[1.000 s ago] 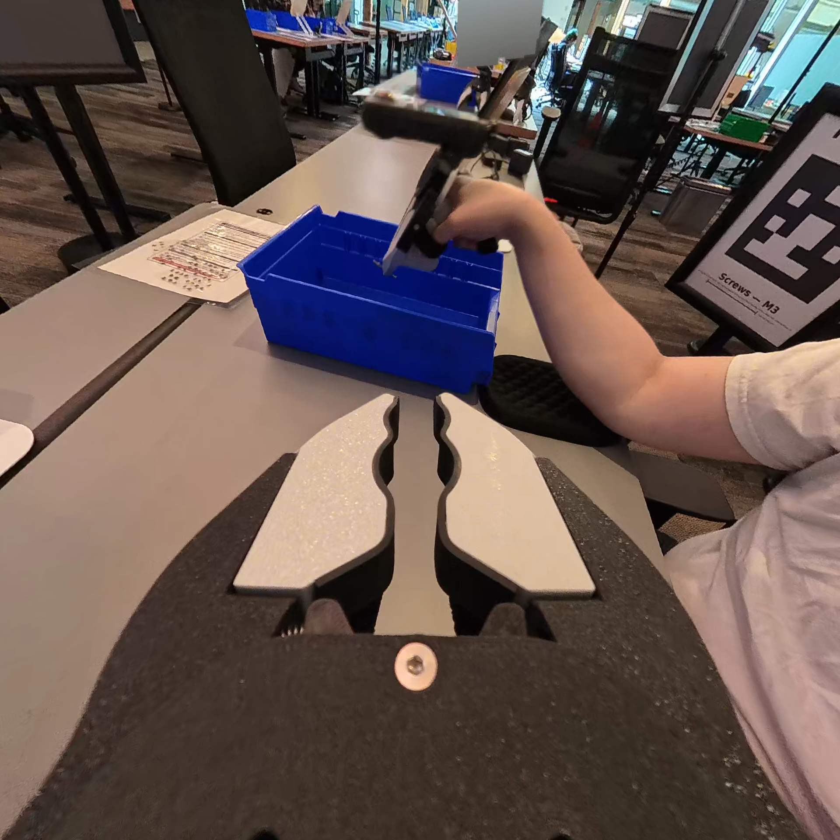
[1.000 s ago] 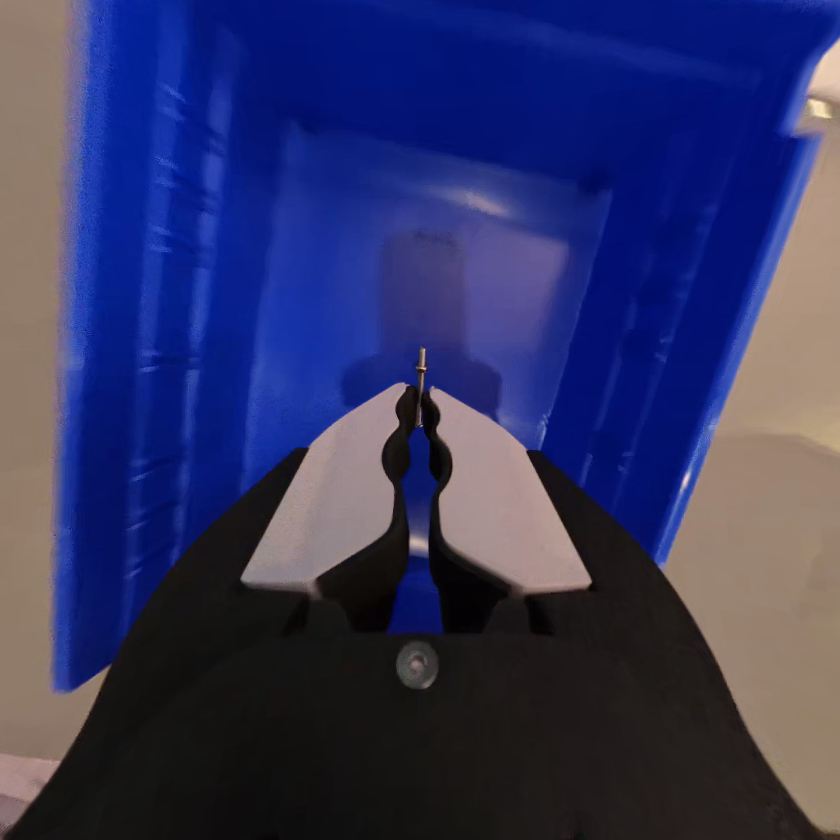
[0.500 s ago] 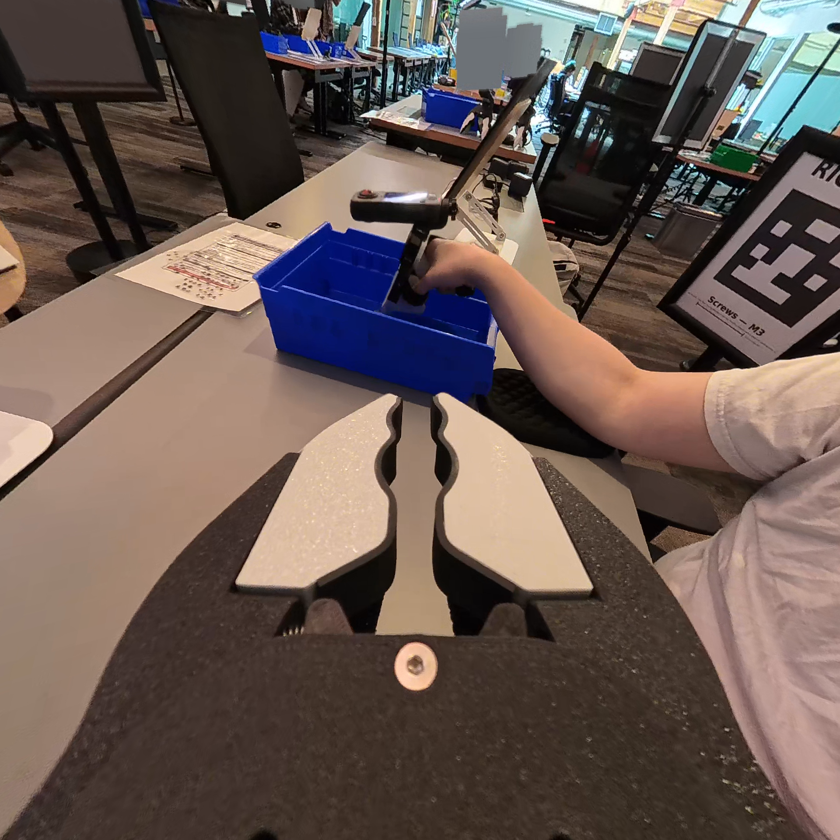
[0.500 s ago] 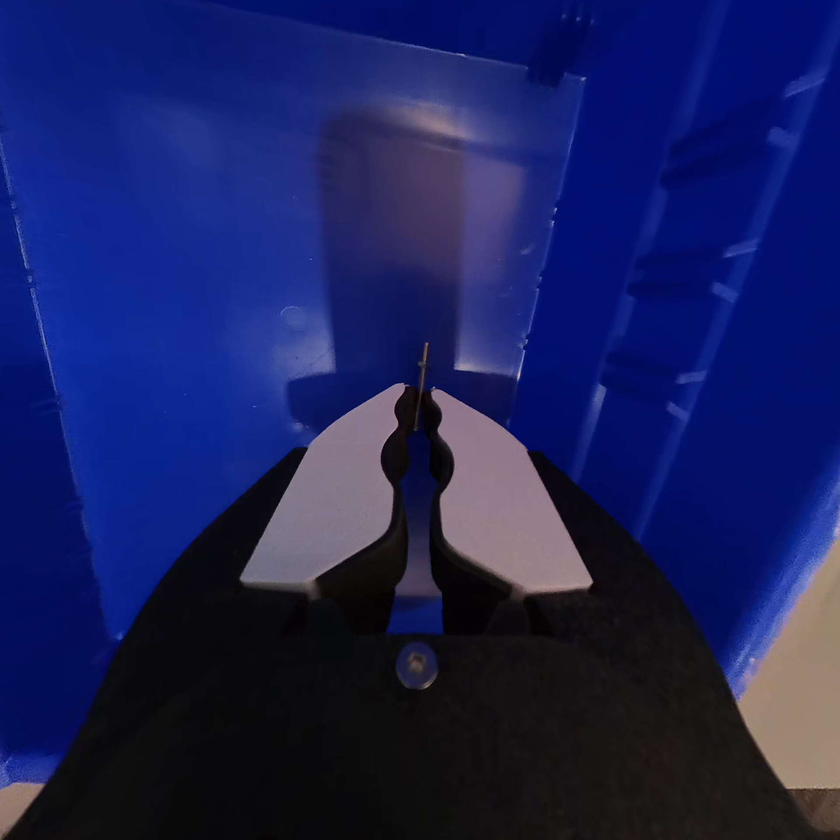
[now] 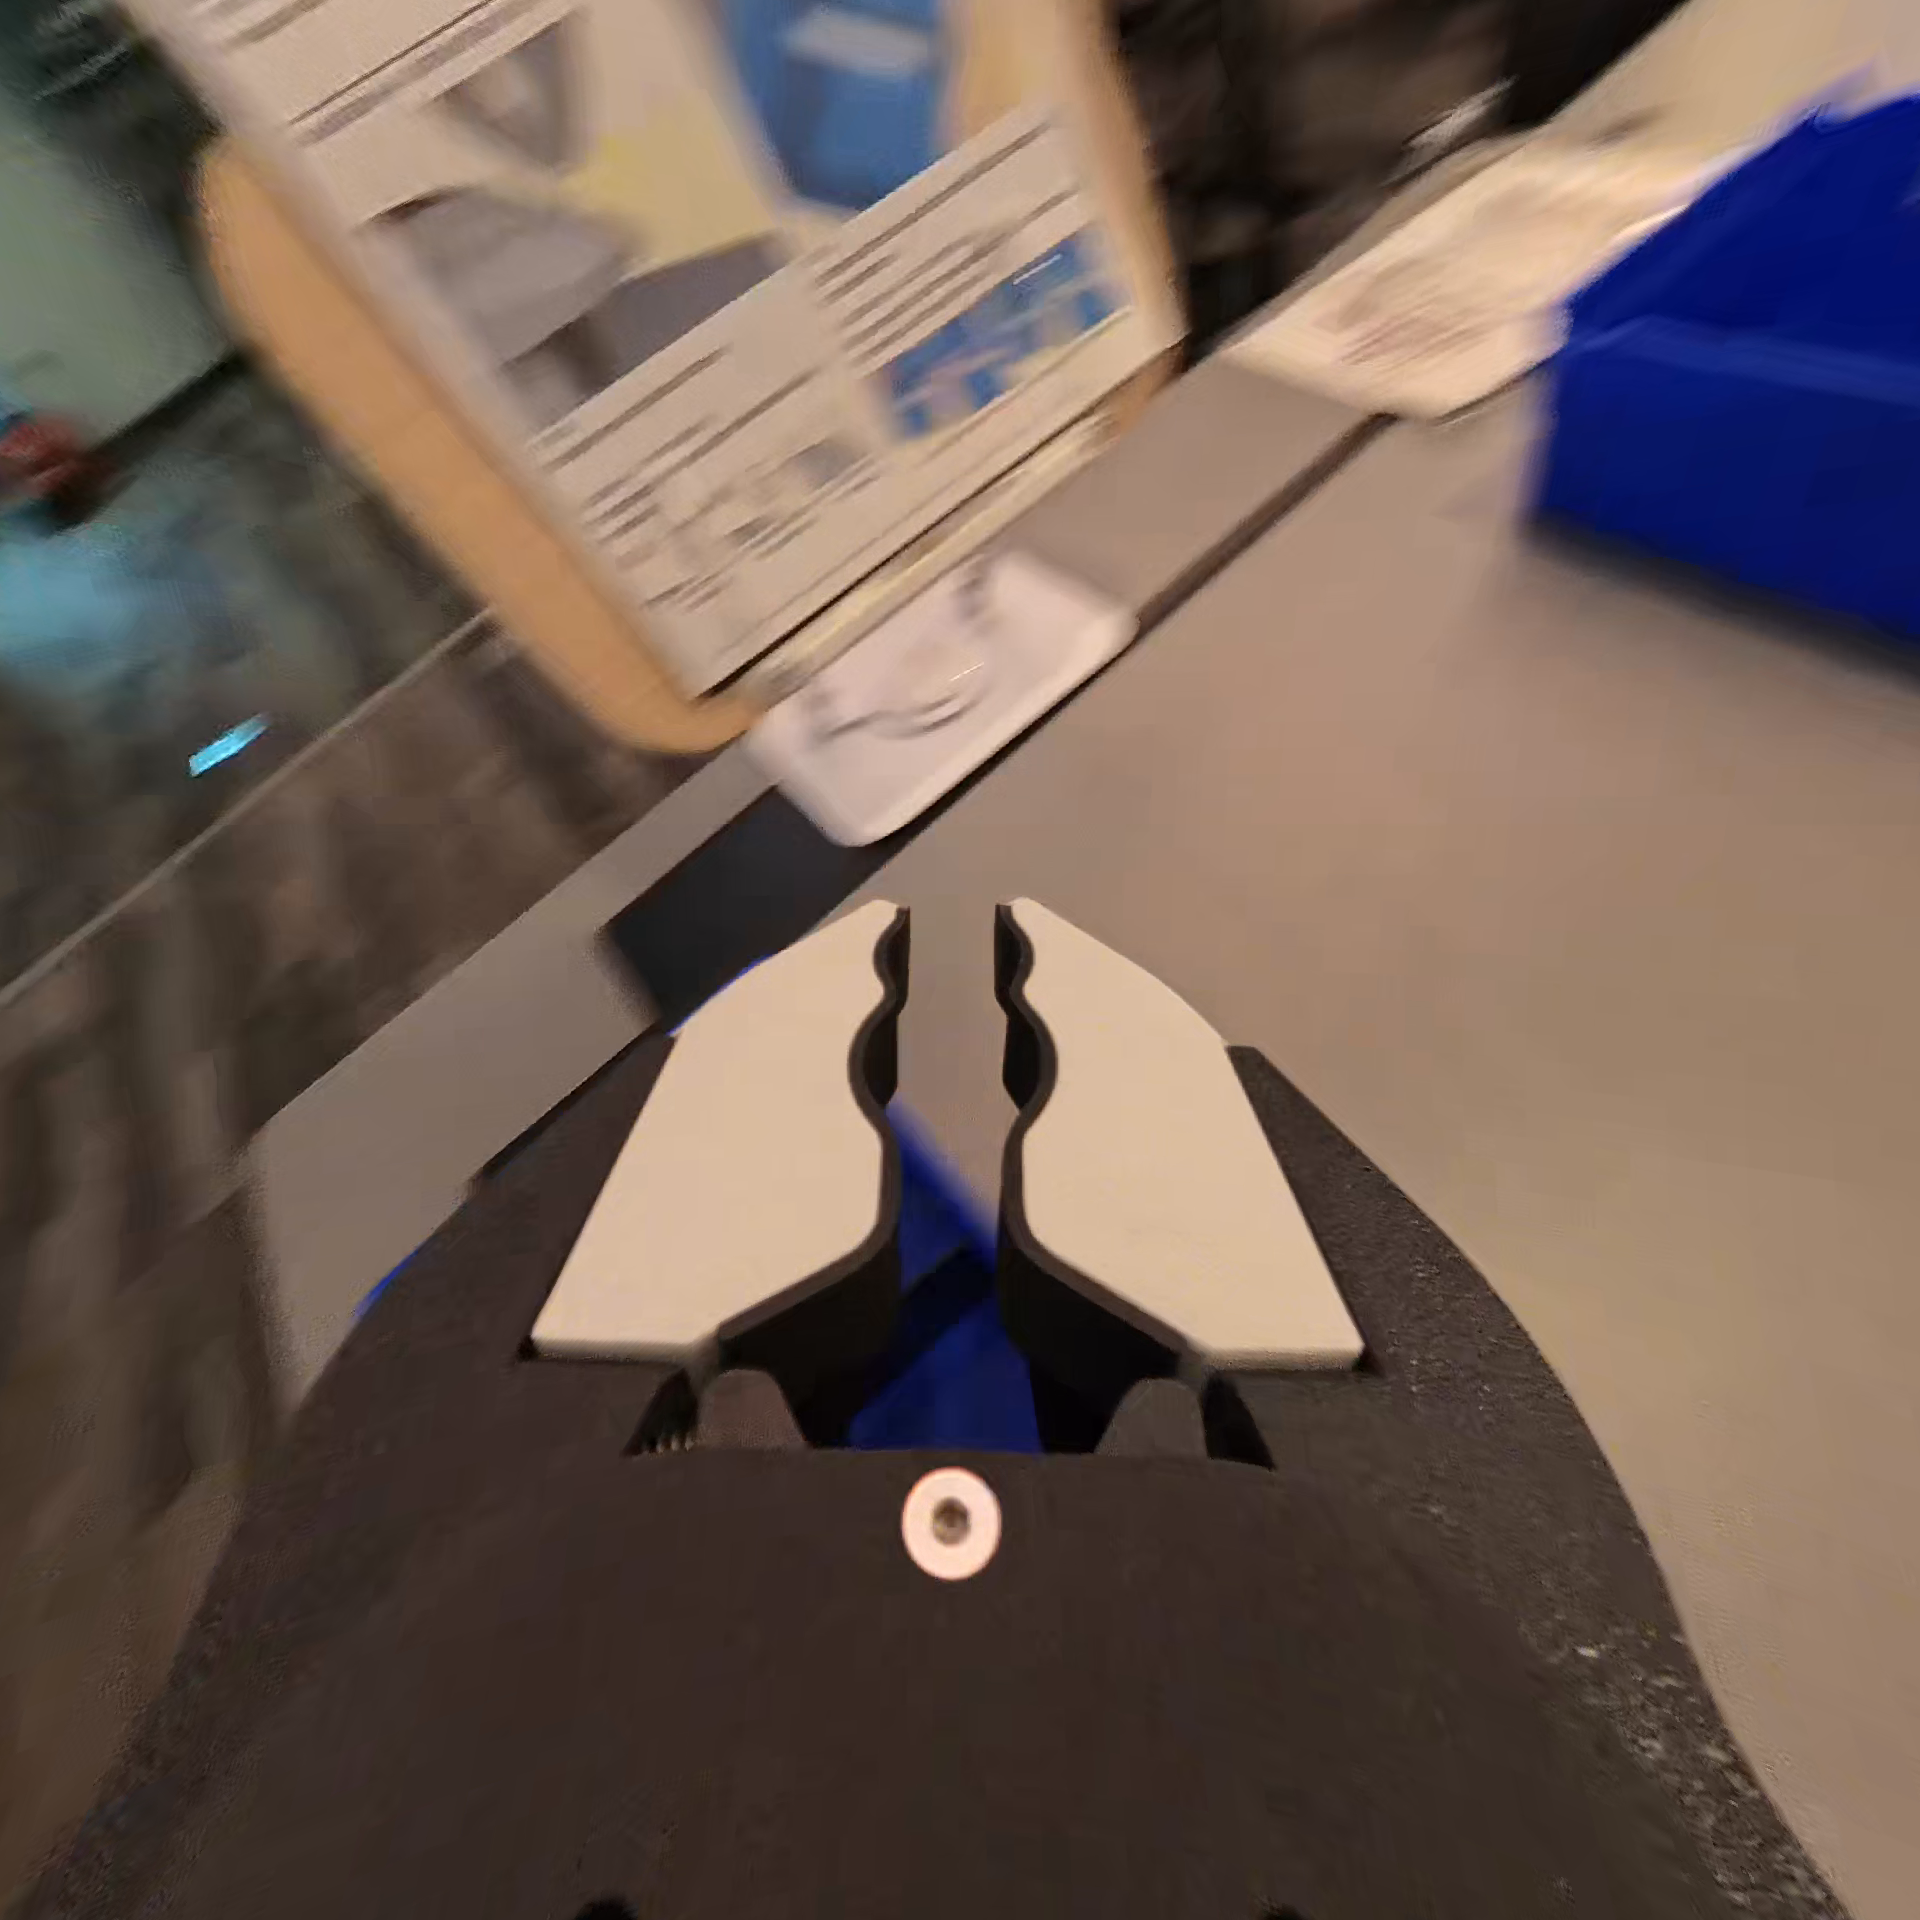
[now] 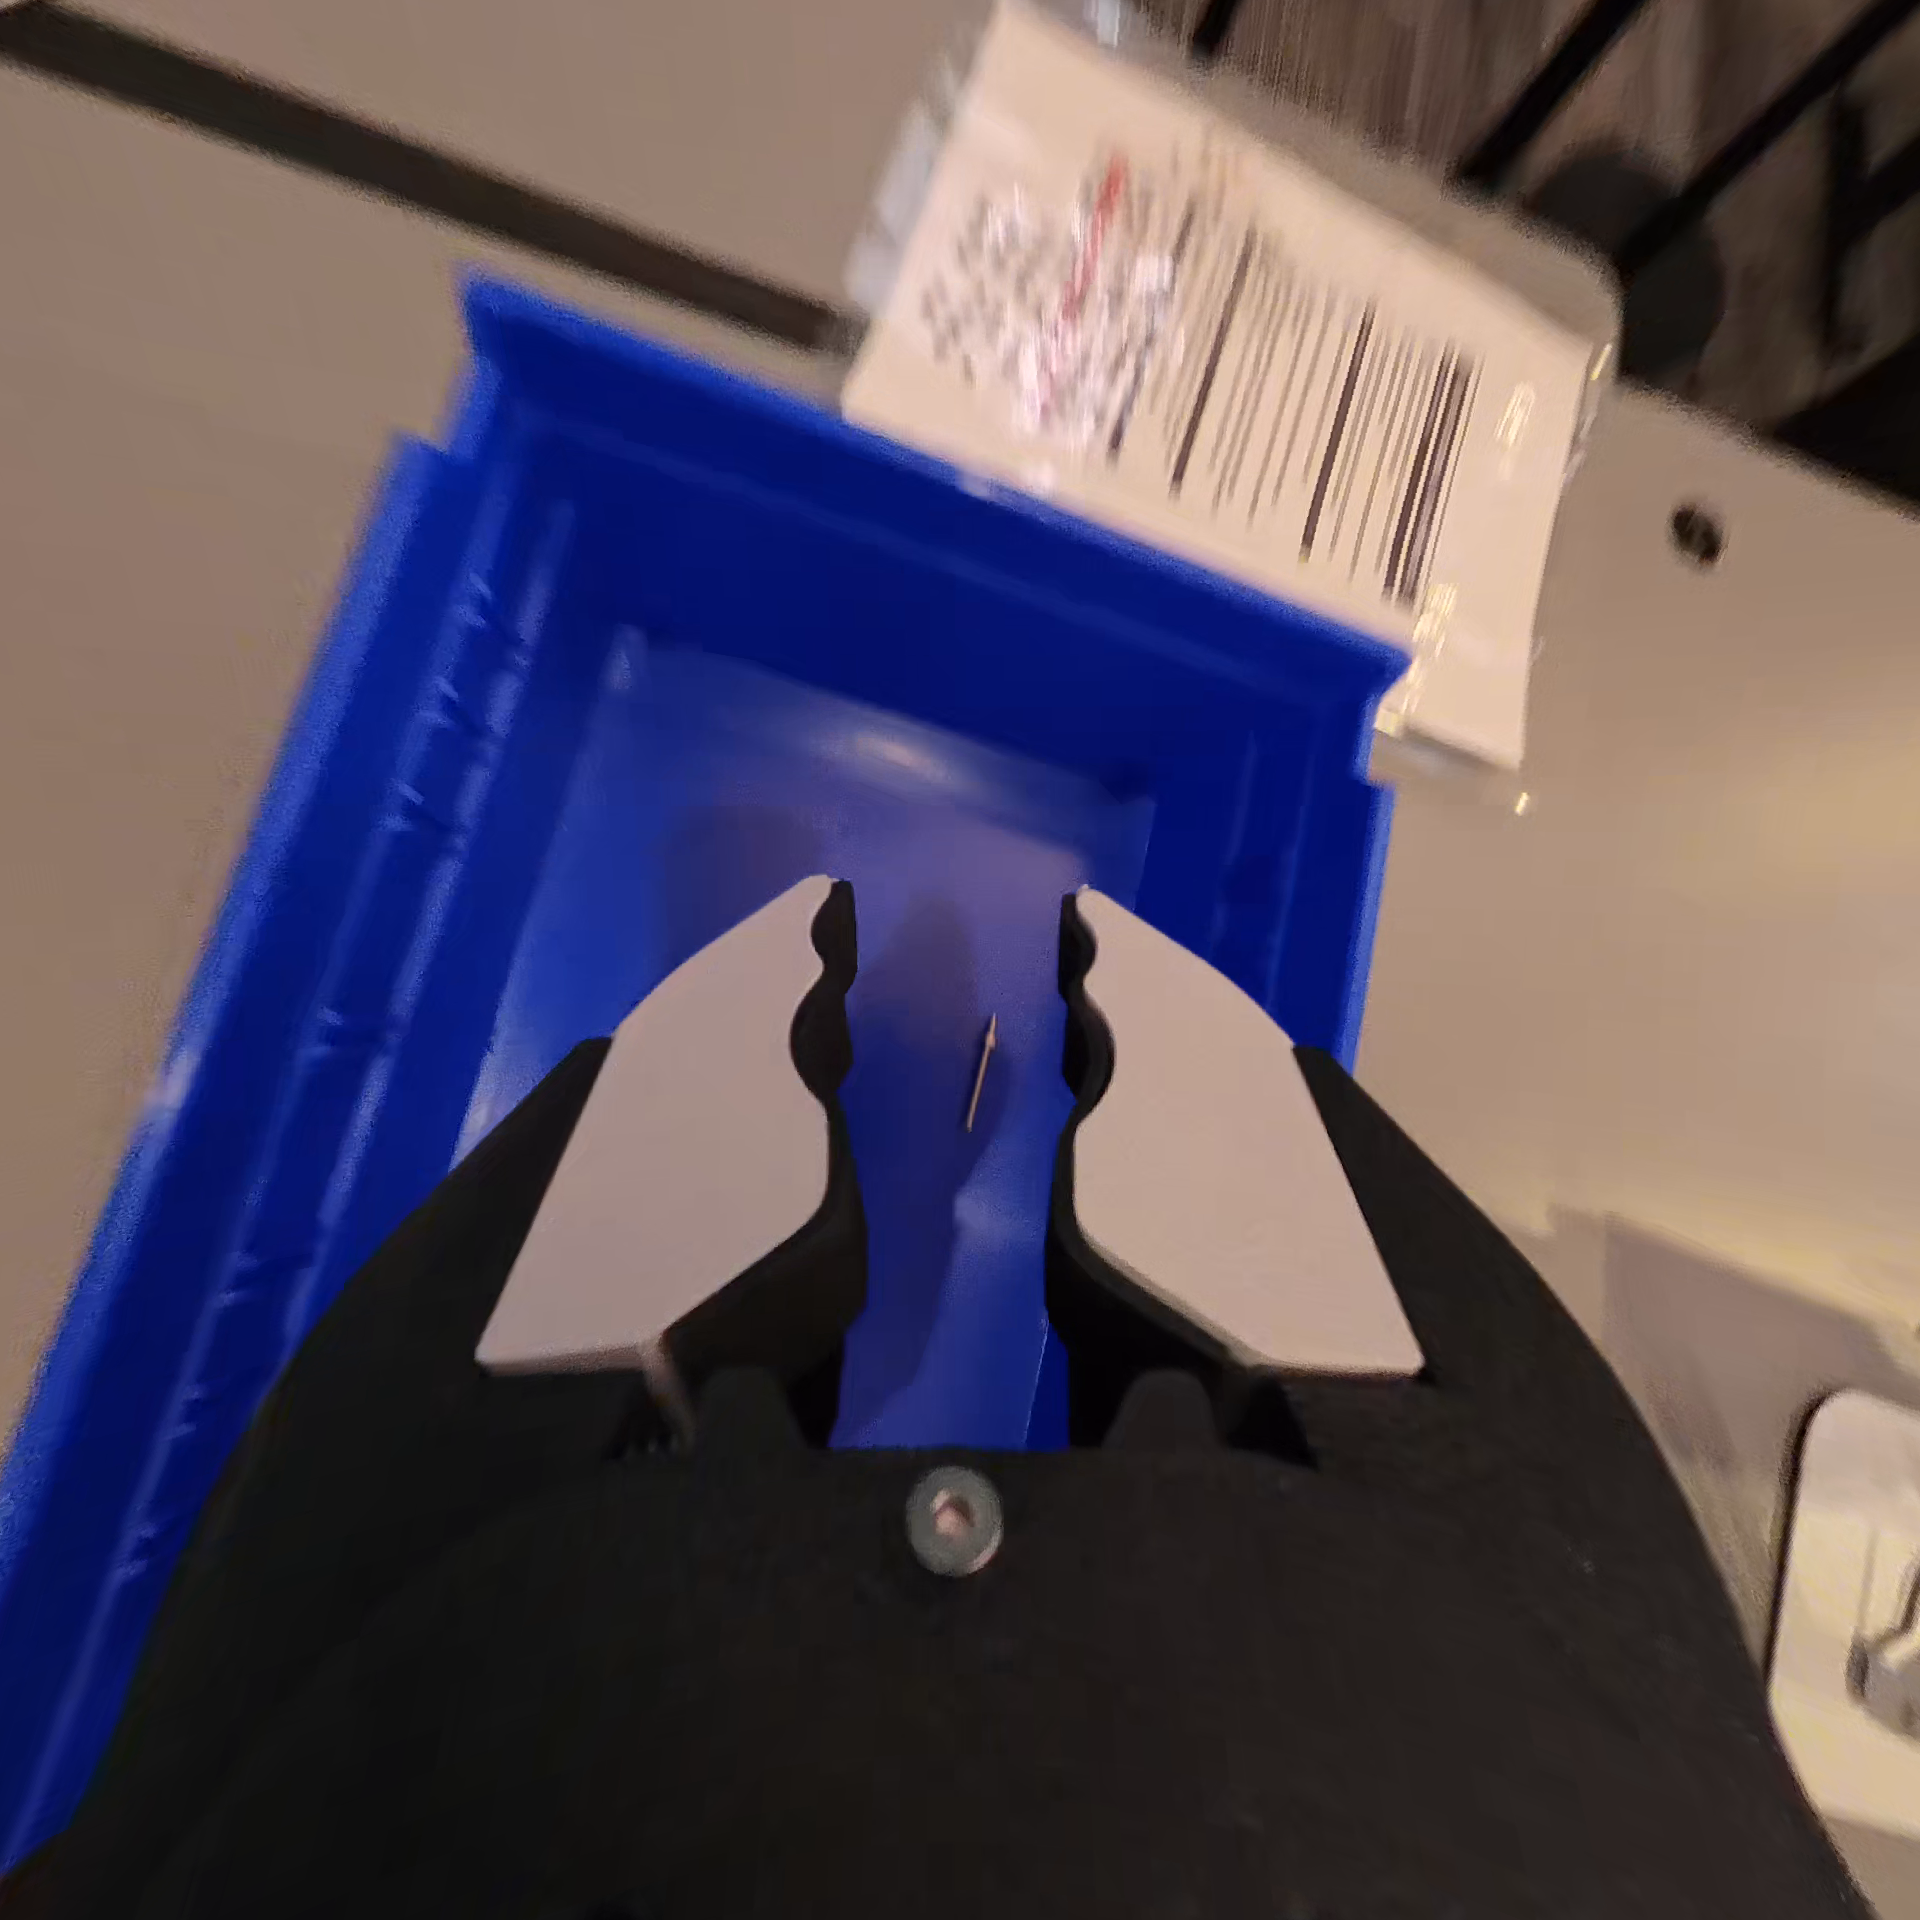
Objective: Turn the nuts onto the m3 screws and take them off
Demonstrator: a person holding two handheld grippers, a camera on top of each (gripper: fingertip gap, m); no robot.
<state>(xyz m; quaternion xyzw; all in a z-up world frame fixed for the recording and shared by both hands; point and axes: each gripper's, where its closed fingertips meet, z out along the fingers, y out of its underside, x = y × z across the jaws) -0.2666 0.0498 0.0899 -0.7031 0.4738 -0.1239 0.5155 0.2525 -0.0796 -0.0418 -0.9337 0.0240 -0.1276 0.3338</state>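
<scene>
In the right wrist view my right gripper is open above a blue bin. A thin metal screw shows between the fingers against the bin floor, and neither pad touches it. In the left wrist view my left gripper is open by a narrow gap with only grey table showing between the pads. It is over the table, well left of the blue bin. The view is blurred by motion.
A printed sheet lies behind the bin. A white tray sits at the table's edge below a tilted board with printed sheets; it also shows in the right wrist view. Something blue shows under my left fingers. The tips of one gripper are about 55 cm away from the tips of the other.
My right gripper was shut on the screw inside the bin; it has opened, let the screw go and pulled back upward. My left gripper swung sharply left.
</scene>
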